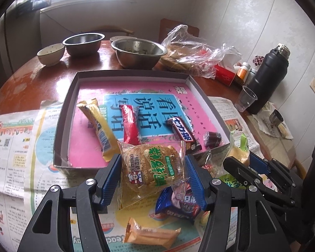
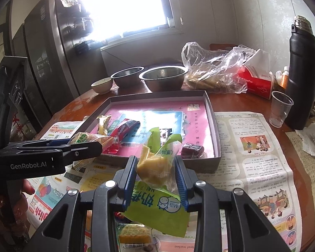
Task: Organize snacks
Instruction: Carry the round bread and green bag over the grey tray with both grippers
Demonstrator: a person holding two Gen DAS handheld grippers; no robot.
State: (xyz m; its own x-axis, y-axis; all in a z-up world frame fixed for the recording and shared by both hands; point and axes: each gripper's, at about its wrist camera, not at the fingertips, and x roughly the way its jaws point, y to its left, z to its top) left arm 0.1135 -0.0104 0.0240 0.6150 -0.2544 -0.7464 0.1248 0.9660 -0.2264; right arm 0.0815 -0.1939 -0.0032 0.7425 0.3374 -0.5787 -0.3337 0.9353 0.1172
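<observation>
We hold a cake pack [image 1: 152, 169] clamped in our left gripper [image 1: 152, 178], just above the near edge of the box [image 1: 69, 96] on the bench [image 1: 31, 77]. Our right gripper [image 2: 155, 180] is closed on a green milk snack [image 2: 157, 168], also near the box's front wall.
</observation>
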